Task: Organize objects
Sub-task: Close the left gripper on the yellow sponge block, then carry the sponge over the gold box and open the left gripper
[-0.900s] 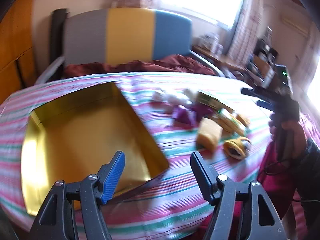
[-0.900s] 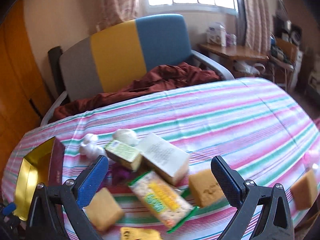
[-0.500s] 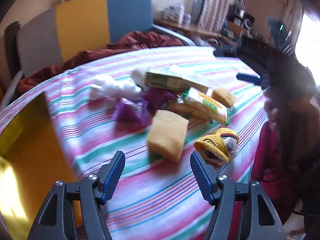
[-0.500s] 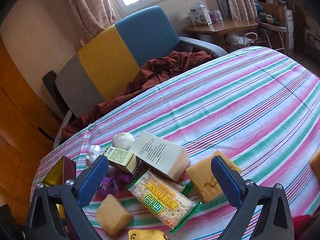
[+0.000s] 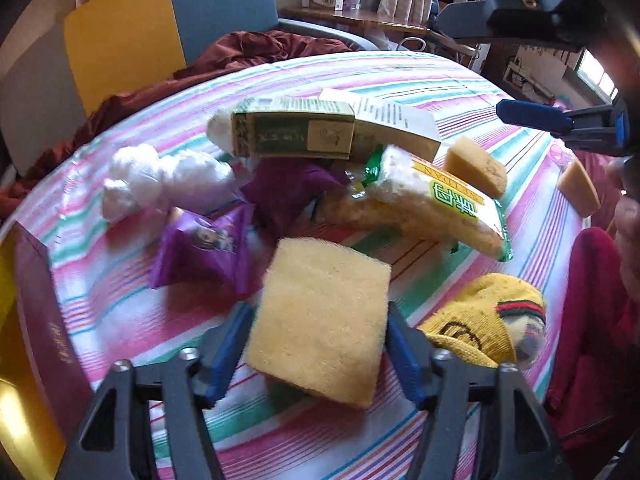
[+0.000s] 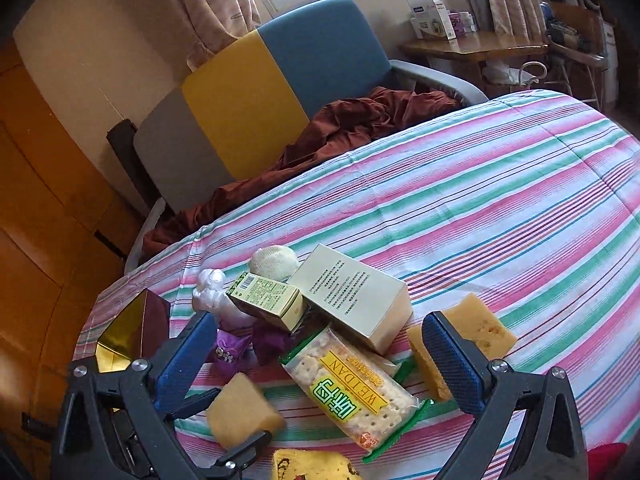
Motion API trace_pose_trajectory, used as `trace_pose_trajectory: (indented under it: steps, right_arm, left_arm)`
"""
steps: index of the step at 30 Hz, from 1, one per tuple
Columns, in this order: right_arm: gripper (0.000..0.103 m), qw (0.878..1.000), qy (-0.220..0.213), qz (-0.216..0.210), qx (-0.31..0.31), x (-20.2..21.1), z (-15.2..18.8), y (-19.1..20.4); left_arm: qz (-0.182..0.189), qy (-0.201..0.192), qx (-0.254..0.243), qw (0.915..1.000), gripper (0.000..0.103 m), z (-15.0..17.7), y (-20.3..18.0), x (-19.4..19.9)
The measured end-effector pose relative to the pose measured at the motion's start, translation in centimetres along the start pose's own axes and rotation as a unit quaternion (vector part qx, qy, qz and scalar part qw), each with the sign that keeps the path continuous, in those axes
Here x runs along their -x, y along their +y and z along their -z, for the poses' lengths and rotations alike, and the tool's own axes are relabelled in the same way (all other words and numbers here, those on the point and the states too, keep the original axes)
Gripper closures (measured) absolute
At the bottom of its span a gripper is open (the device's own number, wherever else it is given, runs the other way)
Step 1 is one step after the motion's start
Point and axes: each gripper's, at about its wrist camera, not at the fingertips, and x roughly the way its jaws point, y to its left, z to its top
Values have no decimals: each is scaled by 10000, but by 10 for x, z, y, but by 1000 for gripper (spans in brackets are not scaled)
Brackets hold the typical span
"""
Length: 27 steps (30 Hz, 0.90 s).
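A yellow sponge (image 5: 320, 320) lies on the striped tablecloth (image 5: 420, 76) between the blue pads of my left gripper (image 5: 318, 320). The pads stand at its two sides and the sponge looks unsquashed. The right wrist view shows the same sponge (image 6: 240, 412) low on the left. My right gripper (image 6: 318, 326) hangs wide open over a cracker packet (image 6: 352, 392), holding nothing. Behind the packet lie a green box (image 6: 268, 296) and a white box (image 6: 352, 292). The gold-lined box (image 5: 36, 320) with a maroon wall sits at the left.
Purple packets (image 5: 204, 248), a white wrapped lump (image 5: 160, 180), a yellow knitted piece (image 5: 480, 320) and two more sponges (image 5: 476, 168) (image 5: 578, 192) crowd the near table. A chair (image 6: 280, 92) with a red-brown cloth stands behind. A red sleeve (image 5: 592, 320) is at the right.
My left gripper swung from above the gold-lined box to the right and down, ending astride the yellow sponge. My right gripper rose slightly and stayed wide open.
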Motion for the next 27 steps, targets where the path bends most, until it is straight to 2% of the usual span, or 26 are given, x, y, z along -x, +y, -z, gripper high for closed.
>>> trace_pose_trajectory:
  steps: [6, 12, 18, 27]
  right_arm:
    - [0, 9998, 136, 129, -117, -8, -1, -7]
    - [1, 9992, 373, 130, 80, -17, 3, -1]
    - [8, 9948, 865, 251, 478, -38, 15, 12]
    - [8, 9854, 1351, 685, 778, -60, 25, 12]
  left_arm:
    - [32, -308, 281, 9991, 50, 29, 5, 17]
    - [-6, -400, 187, 9990, 50, 61, -1, 43]
    - [117, -579, 235, 9980, 50, 64, -4, 67]
    - [281, -960, 343, 9944, 50, 74, 4, 106]
